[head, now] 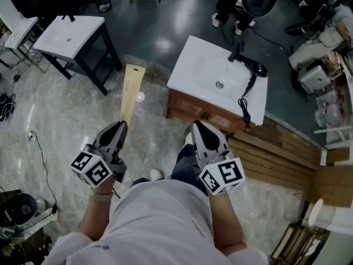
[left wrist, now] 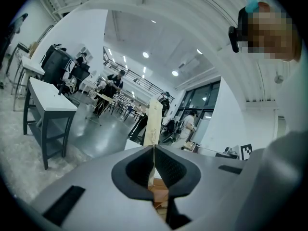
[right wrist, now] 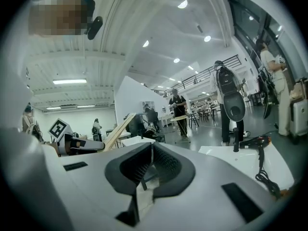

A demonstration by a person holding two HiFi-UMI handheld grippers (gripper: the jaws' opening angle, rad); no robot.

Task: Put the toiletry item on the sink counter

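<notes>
A long, flat, pale wooden-looking toiletry item (head: 131, 93) sticks forward from my left gripper (head: 122, 124), which is shut on its near end. In the left gripper view the item (left wrist: 154, 121) rises straight up from between the closed jaws of that gripper (left wrist: 154, 147). The sink counter (head: 204, 65), a white basin top on a brown wooden cabinet, stands ahead and to the right. A black hair dryer (head: 251, 65) with its cord lies on it. My right gripper (head: 196, 125) is held just short of the cabinet, shut and holding nothing, as the right gripper view (right wrist: 151, 146) confirms.
A second white-topped table (head: 69, 35) on a dark frame stands at the far left. Wooden slats (head: 281, 153) lie on the floor right of the cabinet. Cables and gear line the left edge, and a person's feet (head: 229, 21) and a black stool stand behind the sink.
</notes>
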